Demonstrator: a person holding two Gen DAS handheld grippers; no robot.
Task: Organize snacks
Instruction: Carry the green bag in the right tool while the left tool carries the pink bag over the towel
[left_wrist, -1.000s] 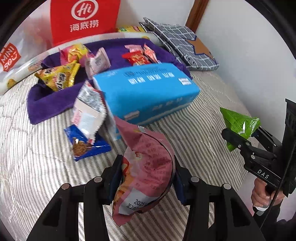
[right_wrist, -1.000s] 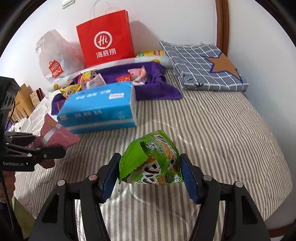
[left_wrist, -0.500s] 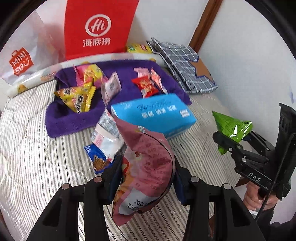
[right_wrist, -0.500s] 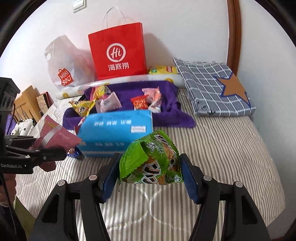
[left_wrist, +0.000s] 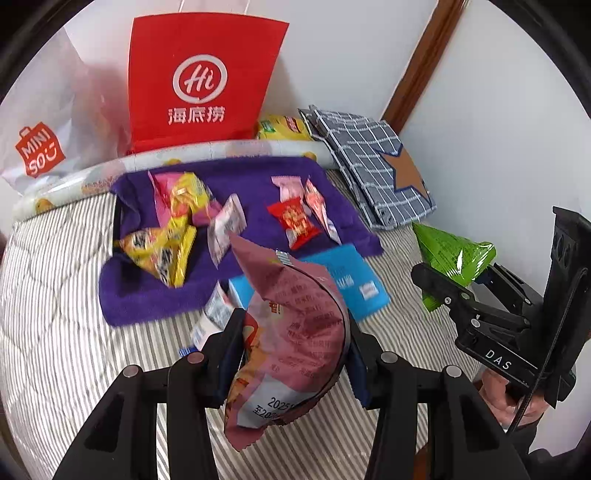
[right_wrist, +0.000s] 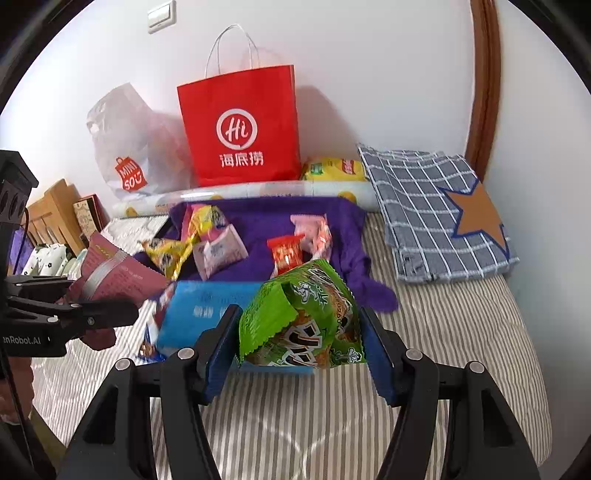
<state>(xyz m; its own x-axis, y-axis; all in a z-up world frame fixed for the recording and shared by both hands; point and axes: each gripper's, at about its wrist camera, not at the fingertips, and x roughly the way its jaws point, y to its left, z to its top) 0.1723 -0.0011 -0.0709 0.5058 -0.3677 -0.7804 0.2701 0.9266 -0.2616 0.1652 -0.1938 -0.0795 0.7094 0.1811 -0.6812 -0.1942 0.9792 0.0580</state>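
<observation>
Two grippers we log: in the left wrist view, our left gripper (left_wrist: 291, 347) has its jaws closed on a pink snack bag (left_wrist: 291, 332), held above the striped bed (left_wrist: 66, 354) near a blue tissue pack (left_wrist: 354, 284) and a purple towel (left_wrist: 258, 225) strewn with snacks. In the right wrist view, our right gripper (right_wrist: 301, 343) clamps a green snack bag (right_wrist: 306, 317) above the tissue pack, the red paper bag (right_wrist: 240, 125) standing behind.

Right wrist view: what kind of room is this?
Most likely a bedroom. The snacks lie on a purple towel spread over a striped quilted mattress, a folded plaid cloth sits near the wall, and shopping bags, including a red paper bag, lean against it.
</observation>
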